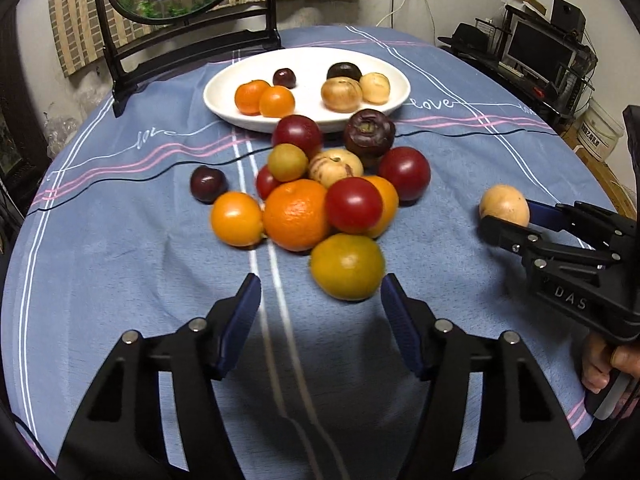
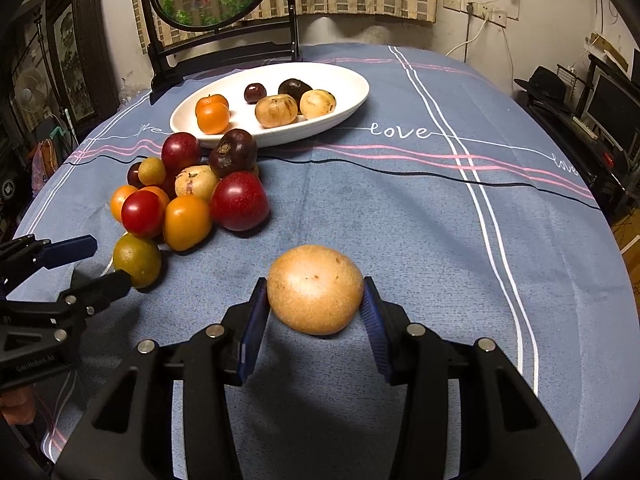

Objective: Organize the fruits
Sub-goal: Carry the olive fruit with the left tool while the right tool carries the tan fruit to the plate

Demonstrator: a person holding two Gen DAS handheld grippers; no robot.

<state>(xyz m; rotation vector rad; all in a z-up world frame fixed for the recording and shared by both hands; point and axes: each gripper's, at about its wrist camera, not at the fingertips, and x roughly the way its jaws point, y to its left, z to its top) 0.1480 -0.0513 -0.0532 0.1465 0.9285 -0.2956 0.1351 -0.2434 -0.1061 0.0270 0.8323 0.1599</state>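
Fruit lies in a pile (image 1: 320, 184) in the middle of the blue cloth (image 1: 120, 240), and six pieces are already on the white plate (image 1: 224, 96) behind it. Left gripper (image 1: 320, 296) stands about half open and holds nothing; its pads sit on both sides of the green-orange citrus (image 1: 347, 266), the nearest piece of the pile, but the left pad is well apart from it. If the jaws close off-centre, this round fruit can roll away and push the others, because they lean on each other. Right gripper (image 2: 316, 296) is closed on a tan fruit (image 2: 315, 289), held just above the cloth, well apart from the pile. The skin is smooth, so it may slip on the way to the plate.
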